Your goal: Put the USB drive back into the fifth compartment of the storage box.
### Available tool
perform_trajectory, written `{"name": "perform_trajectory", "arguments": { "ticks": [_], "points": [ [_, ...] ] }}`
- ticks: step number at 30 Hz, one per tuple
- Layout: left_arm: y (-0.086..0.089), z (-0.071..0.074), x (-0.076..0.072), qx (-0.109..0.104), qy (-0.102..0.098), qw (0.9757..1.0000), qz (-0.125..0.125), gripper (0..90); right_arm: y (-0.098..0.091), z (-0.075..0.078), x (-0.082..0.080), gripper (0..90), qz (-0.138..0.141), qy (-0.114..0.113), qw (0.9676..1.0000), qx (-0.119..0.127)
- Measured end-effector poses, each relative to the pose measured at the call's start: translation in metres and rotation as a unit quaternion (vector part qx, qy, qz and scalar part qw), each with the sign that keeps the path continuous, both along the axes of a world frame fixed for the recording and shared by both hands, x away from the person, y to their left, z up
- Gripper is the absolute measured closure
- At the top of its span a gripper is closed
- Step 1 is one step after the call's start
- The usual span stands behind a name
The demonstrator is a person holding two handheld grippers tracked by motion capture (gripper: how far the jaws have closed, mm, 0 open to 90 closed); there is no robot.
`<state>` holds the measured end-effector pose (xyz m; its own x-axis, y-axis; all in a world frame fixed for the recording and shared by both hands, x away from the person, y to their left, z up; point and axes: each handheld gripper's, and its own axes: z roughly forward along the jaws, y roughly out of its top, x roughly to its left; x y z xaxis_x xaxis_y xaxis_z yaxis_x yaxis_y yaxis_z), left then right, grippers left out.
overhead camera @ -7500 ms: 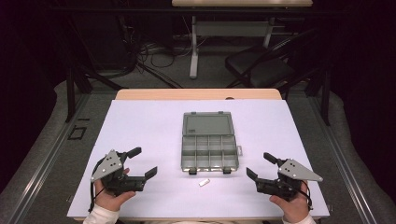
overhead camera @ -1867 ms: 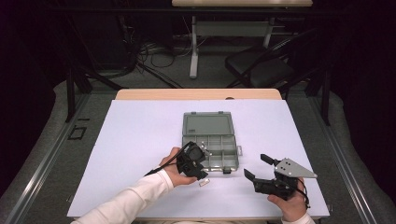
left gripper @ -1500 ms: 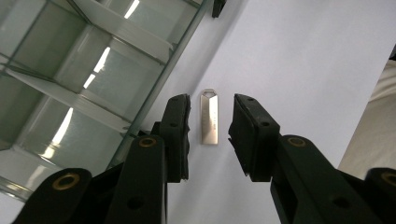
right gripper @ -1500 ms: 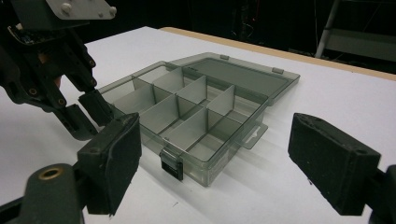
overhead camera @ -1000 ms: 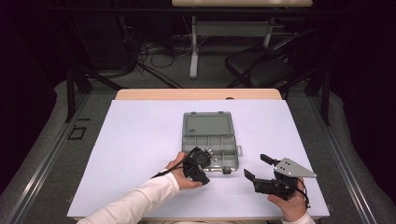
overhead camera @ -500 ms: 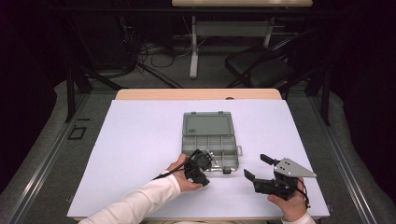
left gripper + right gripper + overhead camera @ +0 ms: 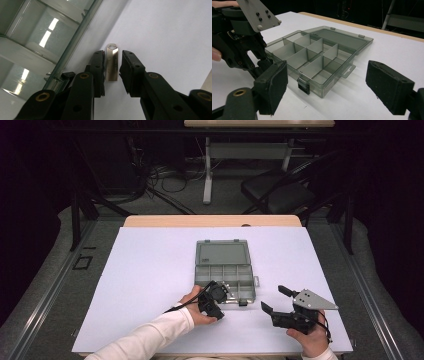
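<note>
**Left gripper closing in on USB stick by organizer box**

Since the start frame the left gripper (image 7: 111, 75) has crossed from the table's left edge to the near front of the compartment box (image 7: 226, 270), pointing down. Its jaws straddle a silver USB flash drive (image 7: 112, 63) lying flat on the white table cover (image 7: 150, 270), just beside the box wall; pads narrow but not yet pressing, small gaps both sides. Box lid open. Right gripper (image 7: 274, 304) rests near the box's right, jaws wide apart, holding nothing.
</note>
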<state>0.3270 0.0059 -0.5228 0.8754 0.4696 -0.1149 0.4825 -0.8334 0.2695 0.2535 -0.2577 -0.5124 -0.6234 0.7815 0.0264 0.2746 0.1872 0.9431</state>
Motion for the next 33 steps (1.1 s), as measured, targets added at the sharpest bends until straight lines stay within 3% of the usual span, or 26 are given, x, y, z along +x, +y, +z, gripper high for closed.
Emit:
{"name": "perform_trajectory", "arguments": {
  "ticks": [33],
  "points": [
    [-0.0024,-0.0036,-0.0012,0.01,-0.013,0.9999,-0.004,77.1,-0.0005,-0.0004,0.0009,18.2,-0.002,-0.001,1.0,0.002]
  ]
}}
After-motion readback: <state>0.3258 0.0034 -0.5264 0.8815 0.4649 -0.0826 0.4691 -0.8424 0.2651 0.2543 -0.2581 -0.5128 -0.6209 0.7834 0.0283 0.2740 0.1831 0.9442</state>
